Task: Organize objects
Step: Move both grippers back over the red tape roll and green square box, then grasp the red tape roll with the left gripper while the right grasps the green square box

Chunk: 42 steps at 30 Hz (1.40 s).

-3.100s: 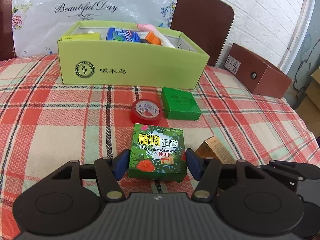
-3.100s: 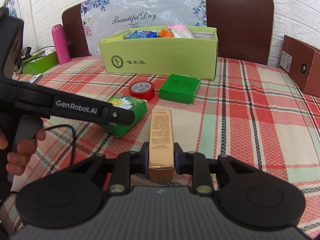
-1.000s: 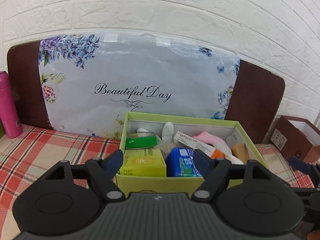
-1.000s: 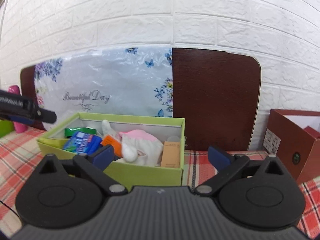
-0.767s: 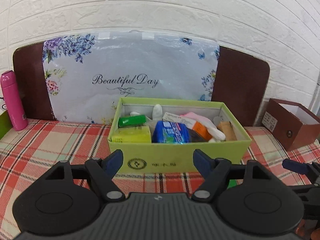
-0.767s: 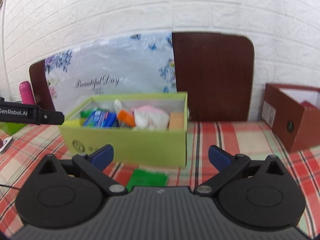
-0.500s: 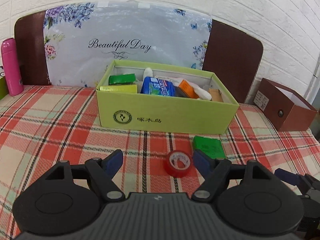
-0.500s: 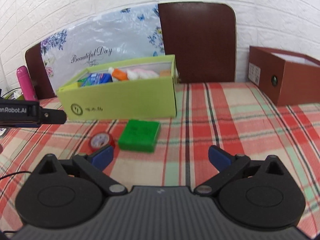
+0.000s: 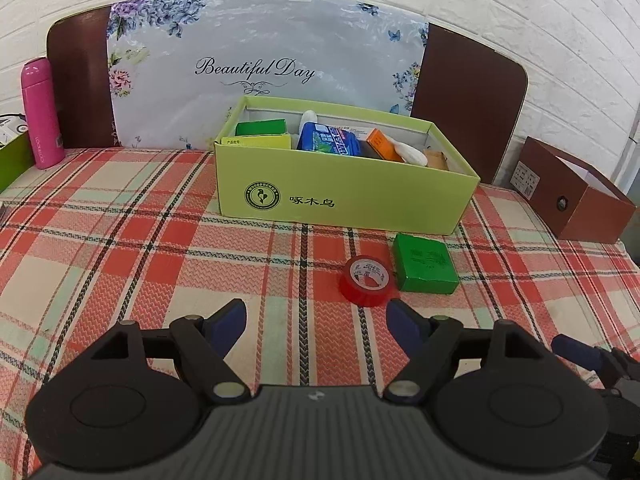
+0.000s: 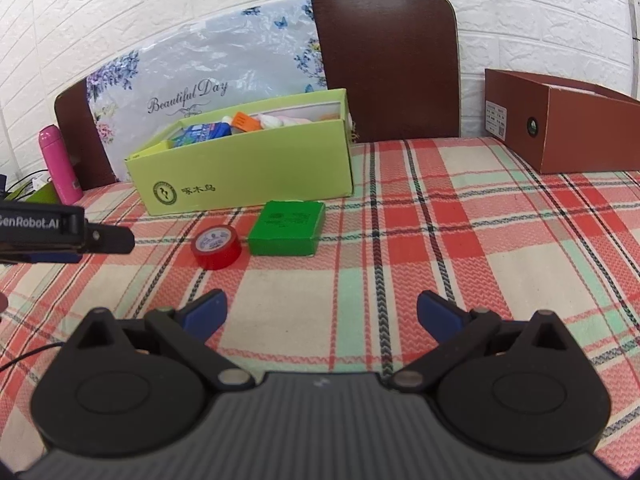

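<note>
A lime green cardboard box [image 9: 352,200] [image 10: 248,172] holds several packs and stands on the plaid tablecloth. In front of it lie a red tape roll [image 9: 366,280] [image 10: 217,248] and a flat green box [image 9: 424,262] [image 10: 286,226], side by side. My left gripper [image 9: 316,322] is open and empty, low over the cloth, with the tape roll just ahead and right of it. My right gripper [image 10: 322,314] is open wide and empty, with the green box ahead and left of it. The left gripper's arm [image 10: 60,230] shows at the left of the right wrist view.
A brown open box [image 9: 576,200] [image 10: 560,128] stands at the right. A pink bottle [image 9: 40,114] [image 10: 60,164] stands at the far left by a dark headboard [image 10: 384,64] with a floral plastic sheet [image 9: 256,68]. A white brick wall is behind.
Both grippers held a box each 3.1 s ago; both are now open and empty. Over the last second both drew back and down from over the lime box to near the cloth.
</note>
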Each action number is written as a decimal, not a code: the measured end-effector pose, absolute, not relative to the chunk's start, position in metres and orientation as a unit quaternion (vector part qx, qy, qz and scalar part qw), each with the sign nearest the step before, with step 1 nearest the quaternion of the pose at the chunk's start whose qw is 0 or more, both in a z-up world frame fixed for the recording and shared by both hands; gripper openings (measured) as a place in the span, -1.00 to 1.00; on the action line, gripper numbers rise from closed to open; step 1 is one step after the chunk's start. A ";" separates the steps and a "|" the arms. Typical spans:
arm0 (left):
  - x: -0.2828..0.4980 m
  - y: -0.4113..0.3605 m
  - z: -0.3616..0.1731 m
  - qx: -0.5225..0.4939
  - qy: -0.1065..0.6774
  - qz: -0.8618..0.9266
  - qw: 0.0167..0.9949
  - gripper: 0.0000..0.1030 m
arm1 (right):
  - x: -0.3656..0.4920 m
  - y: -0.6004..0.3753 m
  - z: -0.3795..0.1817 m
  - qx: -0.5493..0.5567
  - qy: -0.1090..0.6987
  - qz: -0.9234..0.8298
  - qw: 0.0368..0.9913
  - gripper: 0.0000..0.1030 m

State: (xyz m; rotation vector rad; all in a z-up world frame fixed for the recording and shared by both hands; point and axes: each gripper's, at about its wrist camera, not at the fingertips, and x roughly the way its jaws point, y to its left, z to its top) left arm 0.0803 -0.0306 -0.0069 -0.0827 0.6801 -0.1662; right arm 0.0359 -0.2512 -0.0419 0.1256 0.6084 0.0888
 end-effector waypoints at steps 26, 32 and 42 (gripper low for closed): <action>0.165 -0.073 -0.054 -0.051 0.378 -0.131 0.915 0.52 | 0.046 -0.252 -0.054 0.050 0.329 0.012 0.943 1.00; 0.166 -0.064 -0.051 -0.072 0.376 -0.139 0.913 -0.04 | 0.049 -0.255 -0.055 0.060 0.327 0.025 0.943 1.00; 0.150 -0.030 -0.049 -0.078 0.376 -0.114 0.916 -0.04 | 0.102 -0.227 -0.050 0.030 0.316 0.049 0.947 0.77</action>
